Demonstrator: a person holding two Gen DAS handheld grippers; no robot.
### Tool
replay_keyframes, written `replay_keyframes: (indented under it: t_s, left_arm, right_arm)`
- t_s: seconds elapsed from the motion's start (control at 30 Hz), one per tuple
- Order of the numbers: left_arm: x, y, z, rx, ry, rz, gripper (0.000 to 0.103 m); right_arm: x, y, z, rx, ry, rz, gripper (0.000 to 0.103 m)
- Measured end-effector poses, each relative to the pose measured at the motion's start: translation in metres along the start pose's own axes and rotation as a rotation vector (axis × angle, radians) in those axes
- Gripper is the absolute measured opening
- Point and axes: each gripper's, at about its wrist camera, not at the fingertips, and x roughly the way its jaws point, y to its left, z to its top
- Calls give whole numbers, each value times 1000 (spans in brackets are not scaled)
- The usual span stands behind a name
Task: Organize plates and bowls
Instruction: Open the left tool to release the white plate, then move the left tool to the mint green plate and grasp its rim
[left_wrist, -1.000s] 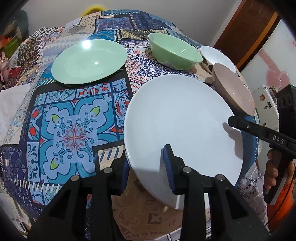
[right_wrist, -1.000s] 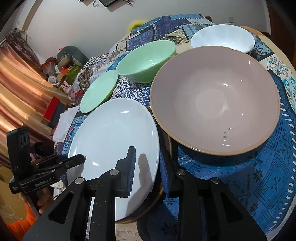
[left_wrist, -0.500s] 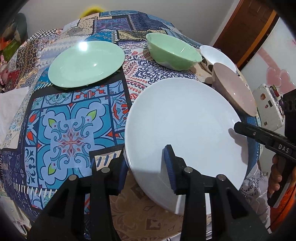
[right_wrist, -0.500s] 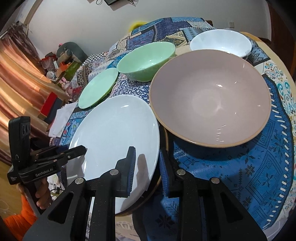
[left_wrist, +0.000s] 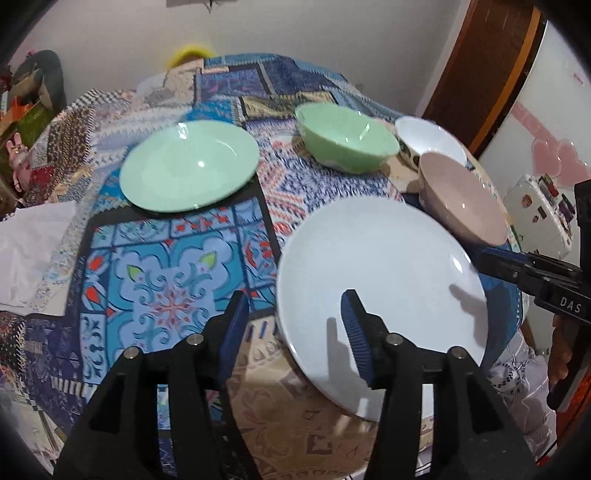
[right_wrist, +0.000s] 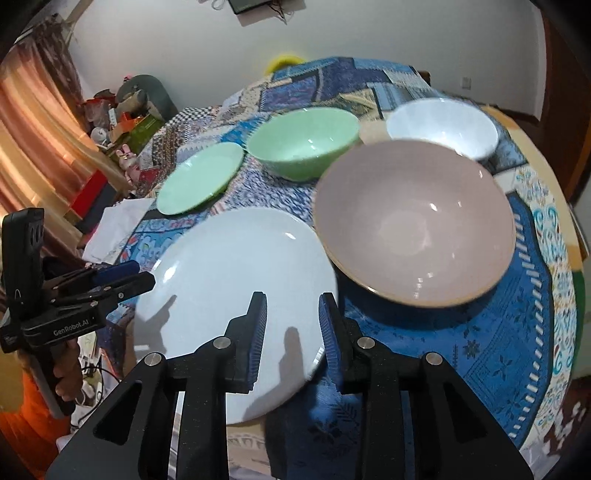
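Left wrist view: left gripper (left_wrist: 291, 332) jaws opening, straddling the near-left rim of the white plate (left_wrist: 384, 266), pads clear.

Right wrist view: right gripper (right_wrist: 291, 332) jaws opening, straddling the plate's near-right rim, unclamped. Both equally near.

Two plates (left_wrist: 380, 269) left, three bowls (right_wrist: 413, 221) right, on tablecloth (left_wrist: 166, 288).

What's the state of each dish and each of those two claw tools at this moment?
white plate: flat on table, released
green plate: flat, empty
green bowl: upright, empty
white bowl: upright, empty
pink bowl: upright, empty
left gripper: jaws opening, astride the white plate's rim
right gripper: jaws opening, astride the white plate's rim
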Motion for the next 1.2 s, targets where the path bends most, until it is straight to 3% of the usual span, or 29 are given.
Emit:
replay_keyframes:
  t_s: [0.13,0.37,0.43,0.57,0.63,0.8,1.2]
  left_arm:
    - [-14,9,8,-5,-47,24,55]
    - [-35,42,26,-53,-140,92,73]
    - [-37,54,33,-73,-153,119,73]
    - [-34,81,47,-113,-153,167,79]
    - [-32,92,53,-120,-163,187,86]
    - [-21,116,66,-118,-167,229,86]
    - [30,164,92,-148,-117,210,82]
  right_arm:
    - [-4,16,12,-43,-34,6,28]
    - [-4,46,44,-119,-93,31,34]
    - [-1,56,53,-146,-104,34,35]
    - [10,69,73,-167,-122,25,55]
    - [17,72,84,-168,-118,39,57]
    - [43,80,111,-155,-89,47,57]
    - [112,105,160,-220,17,40,57]
